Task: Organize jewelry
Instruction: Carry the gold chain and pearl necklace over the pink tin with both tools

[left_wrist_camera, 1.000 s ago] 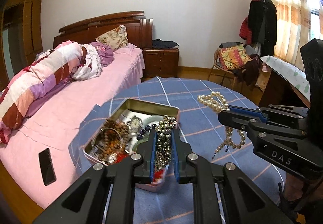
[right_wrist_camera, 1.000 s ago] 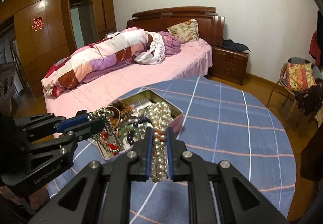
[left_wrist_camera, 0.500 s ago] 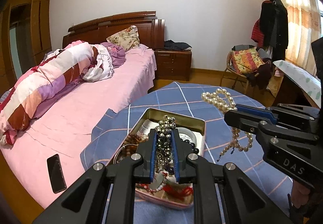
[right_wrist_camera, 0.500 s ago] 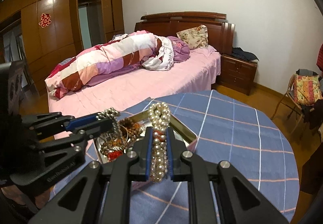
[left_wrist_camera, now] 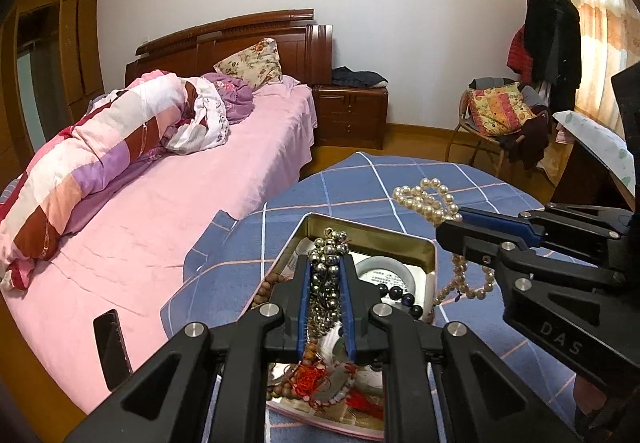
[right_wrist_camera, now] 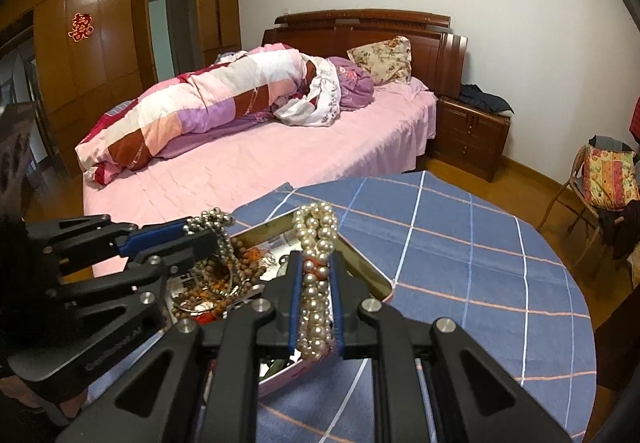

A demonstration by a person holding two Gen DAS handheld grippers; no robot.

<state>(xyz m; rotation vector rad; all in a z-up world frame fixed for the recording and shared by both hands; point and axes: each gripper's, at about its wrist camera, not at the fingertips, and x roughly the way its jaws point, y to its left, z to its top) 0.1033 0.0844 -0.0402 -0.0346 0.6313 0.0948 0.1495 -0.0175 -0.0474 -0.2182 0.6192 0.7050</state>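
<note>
An open metal tin [left_wrist_camera: 430, 255] [right_wrist_camera: 370, 271] sits on the round table, holding wooden bead strings [right_wrist_camera: 224, 283], dark beads [left_wrist_camera: 396, 293], a red tassel [left_wrist_camera: 312, 379] and a pale bangle [left_wrist_camera: 380, 269]. My left gripper [left_wrist_camera: 326, 267] [right_wrist_camera: 208, 229] is shut on a silver bead necklace [left_wrist_camera: 326, 279] [right_wrist_camera: 212, 223] and hangs over the tin. My right gripper [right_wrist_camera: 316, 267] [left_wrist_camera: 448, 221] is shut on a pearl necklace [right_wrist_camera: 316, 283] [left_wrist_camera: 426, 199], whose loop dangles beside the tin's right rim.
The table wears a blue checked cloth [right_wrist_camera: 460, 255]. A pink bed [left_wrist_camera: 168, 211] with a rolled quilt [right_wrist_camera: 208, 111] lies just behind, a dark phone [left_wrist_camera: 112, 347] near its edge. A nightstand [left_wrist_camera: 352, 115], a chair with cushions [left_wrist_camera: 496, 115] and a desk [left_wrist_camera: 592, 163] stand farther off.
Both grippers, still clamped on their necklaces, have drifted left across the table; the tin now lies under and slightly right of the left gripper instead of to its left.
</note>
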